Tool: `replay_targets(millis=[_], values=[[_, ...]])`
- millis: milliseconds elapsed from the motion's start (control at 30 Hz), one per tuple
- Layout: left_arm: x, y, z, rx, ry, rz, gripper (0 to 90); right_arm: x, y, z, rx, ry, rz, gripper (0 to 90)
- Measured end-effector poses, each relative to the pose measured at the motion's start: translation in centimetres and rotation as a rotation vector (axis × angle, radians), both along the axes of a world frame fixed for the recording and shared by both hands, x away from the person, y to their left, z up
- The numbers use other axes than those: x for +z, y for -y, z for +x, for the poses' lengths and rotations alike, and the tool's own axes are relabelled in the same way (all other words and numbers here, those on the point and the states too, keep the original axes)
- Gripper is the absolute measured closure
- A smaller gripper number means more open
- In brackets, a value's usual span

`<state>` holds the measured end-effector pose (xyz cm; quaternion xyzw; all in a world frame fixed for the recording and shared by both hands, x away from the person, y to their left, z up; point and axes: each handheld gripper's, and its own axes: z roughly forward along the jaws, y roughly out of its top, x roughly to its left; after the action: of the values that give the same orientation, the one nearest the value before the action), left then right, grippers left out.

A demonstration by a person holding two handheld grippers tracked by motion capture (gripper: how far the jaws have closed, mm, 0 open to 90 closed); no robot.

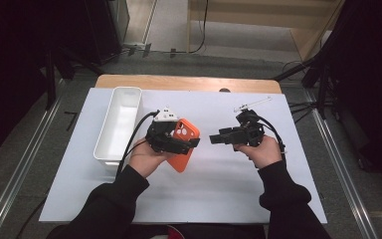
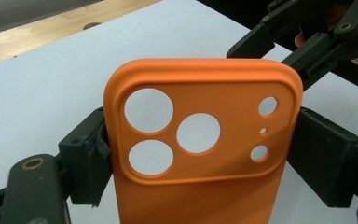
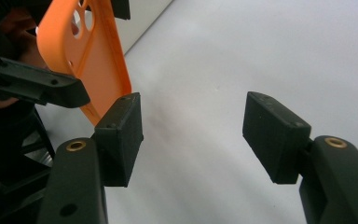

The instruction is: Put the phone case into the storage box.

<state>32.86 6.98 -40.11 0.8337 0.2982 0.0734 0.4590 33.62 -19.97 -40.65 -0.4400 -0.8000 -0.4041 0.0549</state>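
One orange phone case (image 1: 184,142) sits near the middle of the high view, clamped by its long edges between the pads of the left gripper (image 2: 200,154), probably so its free end is offered toward the other hand. The right gripper (image 3: 193,133), right of centre, stands released with nothing between its pads. One white bin (image 1: 119,124) lies at the left on the white mat (image 1: 219,194), possibly the case's destination.

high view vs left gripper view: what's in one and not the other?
High view alone: the long white plastic bin left of the hand-held grippers, and the person's dark sleeves. Left gripper view alone: the round camera cut-outs up close, with both pads pressing the case edges. Both: the orange silicone phone case and the white table mat.
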Motion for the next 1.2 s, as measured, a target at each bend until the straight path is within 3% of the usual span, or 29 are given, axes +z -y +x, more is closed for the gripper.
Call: replay_targets(millis=[167,700,1200], values=[[0.1,-0.2,0.1,0.005,-0.014,-0.003,16.5,-0.4,0.0,-0.2,0.012,0.039,-0.022,35.2],[0.6,-0.7,0.1,0.014,-0.039,-0.025,16.5,-1.9,-0.3,-1.8,0.085,0.051,-0.037,34.6],[0.8,-1.1,0.3,0.019,-0.047,-0.043,16.5,-3.0,1.0,-4.2,0.063,0.064,-0.037,30.3]])
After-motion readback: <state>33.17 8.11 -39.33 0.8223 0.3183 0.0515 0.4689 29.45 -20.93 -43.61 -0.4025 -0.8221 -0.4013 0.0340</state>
